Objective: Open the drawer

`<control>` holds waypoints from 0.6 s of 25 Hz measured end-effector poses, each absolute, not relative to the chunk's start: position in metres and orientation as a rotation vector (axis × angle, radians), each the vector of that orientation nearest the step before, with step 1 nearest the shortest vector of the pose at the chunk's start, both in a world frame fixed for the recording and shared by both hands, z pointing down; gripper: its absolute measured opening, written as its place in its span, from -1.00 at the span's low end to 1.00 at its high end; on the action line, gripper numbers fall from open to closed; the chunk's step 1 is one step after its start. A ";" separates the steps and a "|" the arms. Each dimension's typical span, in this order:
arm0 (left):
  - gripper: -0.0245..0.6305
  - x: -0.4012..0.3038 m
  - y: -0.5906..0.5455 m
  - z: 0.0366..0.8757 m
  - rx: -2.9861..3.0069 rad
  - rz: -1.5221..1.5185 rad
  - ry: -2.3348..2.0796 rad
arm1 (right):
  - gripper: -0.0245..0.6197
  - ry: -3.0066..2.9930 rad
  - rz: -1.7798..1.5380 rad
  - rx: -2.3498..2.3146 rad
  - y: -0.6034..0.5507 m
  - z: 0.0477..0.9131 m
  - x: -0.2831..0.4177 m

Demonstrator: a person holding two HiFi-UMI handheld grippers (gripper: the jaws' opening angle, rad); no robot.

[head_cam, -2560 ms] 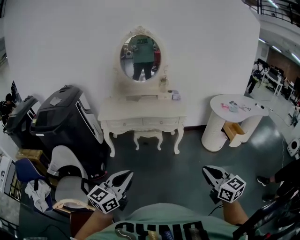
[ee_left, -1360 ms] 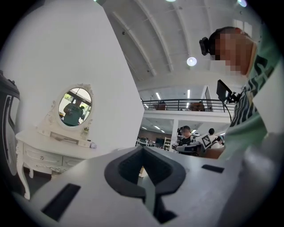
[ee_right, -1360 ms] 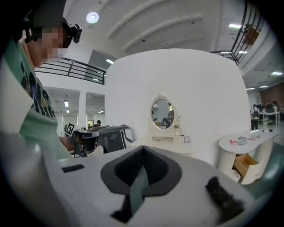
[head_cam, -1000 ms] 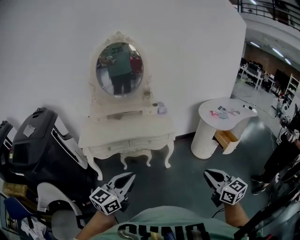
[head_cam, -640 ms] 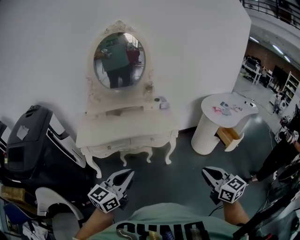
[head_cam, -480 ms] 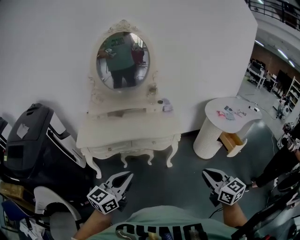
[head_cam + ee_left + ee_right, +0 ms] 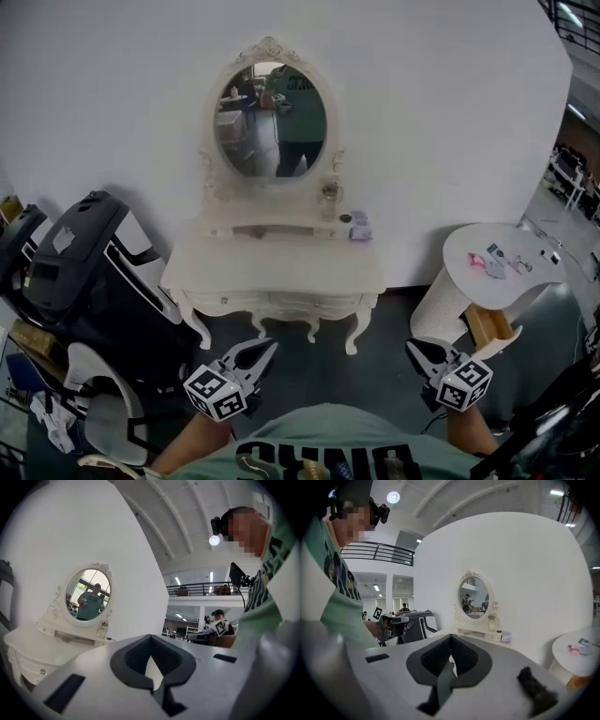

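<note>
A white dressing table (image 7: pixel 281 264) with an oval mirror (image 7: pixel 272 120) stands against the wall ahead. Its two drawers (image 7: pixel 281 302) sit shut under the top; one small-knobbed drawer front (image 7: pixel 41 671) shows in the left gripper view. My left gripper (image 7: pixel 270 347) hangs in front of the table's left half, well short of it, jaws shut on nothing (image 7: pixel 151 639). My right gripper (image 7: pixel 412 348) is level with it, off the table's right leg, jaws also together and empty (image 7: pixel 451 637). The table (image 7: pixel 480 634) appears far off in the right gripper view.
A black machine (image 7: pixel 84 272) stands left of the table, with a white chair (image 7: pixel 103 403) before it. A round white side table (image 7: pixel 506 262) with an open wooden drawer (image 7: pixel 487 323) is at the right. A bottle (image 7: pixel 328 194) and small box (image 7: pixel 360 228) rest on the table's shelf.
The dressing table has grown larger and come nearer as I moved toward it. Both grippers keep their places low in the head view, still shut.
</note>
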State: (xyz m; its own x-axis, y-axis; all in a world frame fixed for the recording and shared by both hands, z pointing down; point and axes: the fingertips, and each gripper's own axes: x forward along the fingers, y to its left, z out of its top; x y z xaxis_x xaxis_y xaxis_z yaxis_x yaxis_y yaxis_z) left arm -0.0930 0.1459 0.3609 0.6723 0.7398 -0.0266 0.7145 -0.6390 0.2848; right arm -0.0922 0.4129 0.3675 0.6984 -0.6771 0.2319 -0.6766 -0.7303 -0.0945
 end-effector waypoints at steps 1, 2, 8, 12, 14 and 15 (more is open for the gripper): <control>-0.90 -0.089 0.157 0.363 2.632 0.137 1.145 | -0.90 1.187 -0.385 -2.889 0.422 0.365 -0.082; -0.90 -0.085 0.167 0.364 2.641 0.139 1.121 | -0.90 1.220 -0.376 -2.883 0.430 0.363 -0.071; -0.90 -0.064 0.203 0.369 2.671 0.160 1.014 | -0.90 1.393 -0.373 -2.822 0.446 0.359 -0.020; -0.90 -0.052 0.190 0.379 2.691 0.193 0.935 | -0.90 1.463 -0.383 -2.782 0.433 0.360 0.006; -0.90 -0.041 0.178 0.381 2.696 0.188 0.906 | -0.90 1.489 -0.390 -2.769 0.421 0.362 0.022; -0.90 -0.035 0.172 0.381 2.696 0.183 0.898 | -0.90 1.501 -0.395 -2.766 0.413 0.363 0.030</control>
State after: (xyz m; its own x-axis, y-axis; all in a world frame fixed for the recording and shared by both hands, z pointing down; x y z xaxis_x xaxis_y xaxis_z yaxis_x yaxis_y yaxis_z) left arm -0.0346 0.1718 0.3810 0.7973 0.6029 0.0273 0.5657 -0.7623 0.3143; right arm 0.0299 0.4128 0.3630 0.5212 -0.8215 0.2310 -0.8289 -0.5518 -0.0919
